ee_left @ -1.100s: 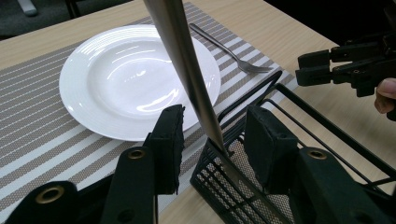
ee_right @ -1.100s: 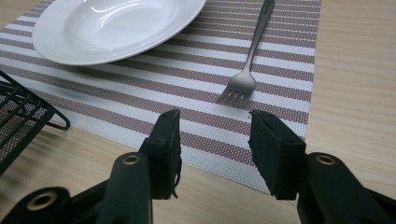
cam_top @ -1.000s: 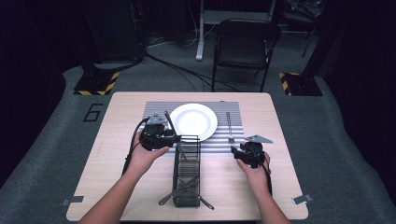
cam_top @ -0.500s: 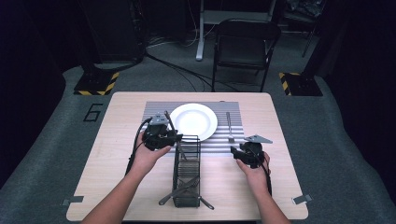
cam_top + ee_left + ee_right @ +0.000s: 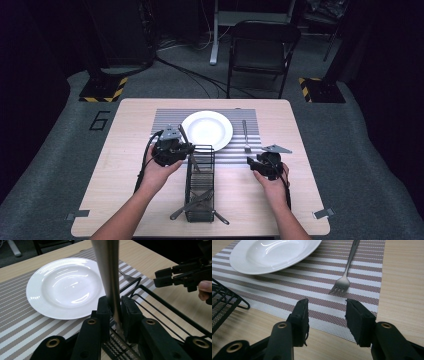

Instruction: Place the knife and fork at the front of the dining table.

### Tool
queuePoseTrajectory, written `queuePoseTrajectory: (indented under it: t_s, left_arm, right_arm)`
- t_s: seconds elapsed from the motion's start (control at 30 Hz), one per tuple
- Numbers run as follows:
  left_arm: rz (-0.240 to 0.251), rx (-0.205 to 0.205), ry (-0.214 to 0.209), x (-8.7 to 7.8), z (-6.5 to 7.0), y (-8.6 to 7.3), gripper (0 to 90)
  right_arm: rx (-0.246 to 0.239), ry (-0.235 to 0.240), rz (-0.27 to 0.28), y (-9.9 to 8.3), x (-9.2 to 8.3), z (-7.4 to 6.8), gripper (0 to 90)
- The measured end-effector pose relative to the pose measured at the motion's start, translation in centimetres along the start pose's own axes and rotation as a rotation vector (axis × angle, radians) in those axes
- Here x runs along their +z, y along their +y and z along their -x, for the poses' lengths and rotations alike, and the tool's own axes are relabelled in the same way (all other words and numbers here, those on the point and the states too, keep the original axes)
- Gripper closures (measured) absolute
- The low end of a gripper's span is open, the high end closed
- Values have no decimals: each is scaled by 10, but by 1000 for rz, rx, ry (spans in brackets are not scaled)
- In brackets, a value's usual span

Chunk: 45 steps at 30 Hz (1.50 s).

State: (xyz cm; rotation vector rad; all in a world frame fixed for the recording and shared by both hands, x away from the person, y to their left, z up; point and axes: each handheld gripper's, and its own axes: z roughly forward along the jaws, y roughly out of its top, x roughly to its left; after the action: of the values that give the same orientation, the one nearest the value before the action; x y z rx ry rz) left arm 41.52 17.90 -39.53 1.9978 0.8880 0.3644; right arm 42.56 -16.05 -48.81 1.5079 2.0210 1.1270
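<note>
My left gripper (image 5: 115,311) is shut on the flat handle of a steel utensil (image 5: 107,272), and its jaws have just been closing on it. The utensil (image 5: 184,137) slants up out of the far end of a black wire basket (image 5: 200,185), where the left gripper (image 5: 187,150) sits. A white plate (image 5: 206,130) lies on a striped placemat (image 5: 165,117) just beyond. My right gripper (image 5: 327,312) is open over the mat's near edge, with nothing between its jaws. A fork (image 5: 345,275) lies ahead of it, tines toward me. The right gripper (image 5: 252,161) is right of the basket.
More cutlery lies in the near end of the basket (image 5: 150,305), poking out at both sides. The other hand's gripper (image 5: 160,277) shows across the basket. A folding chair (image 5: 262,50) stands beyond the table, and the table edge (image 5: 200,234) runs close to the forearms.
The left gripper has barely shifted at the basket's far end, with the utensil still standing up from it. The right hand has kept still.
</note>
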Motion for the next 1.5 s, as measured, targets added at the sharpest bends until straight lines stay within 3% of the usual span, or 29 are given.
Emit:
queuePoseTrajectory:
  t_s: [0.27,0.53,0.77,1.5]
  left_arm:
    - [16,31,-41,9,15,6,810]
    - [37,45,-23,16,20,8,814]
    - [26,68,-7,15,22,13,816]
    - [37,78,-8,-30,29,56,817]
  right_arm:
    - [4,1,-3,-1,1,1,529]
    - [19,6,-2,-1,1,3,529]
    - [17,10,-3,-1,1,5,530]
    - [22,12,-7,-2,2,5,530]
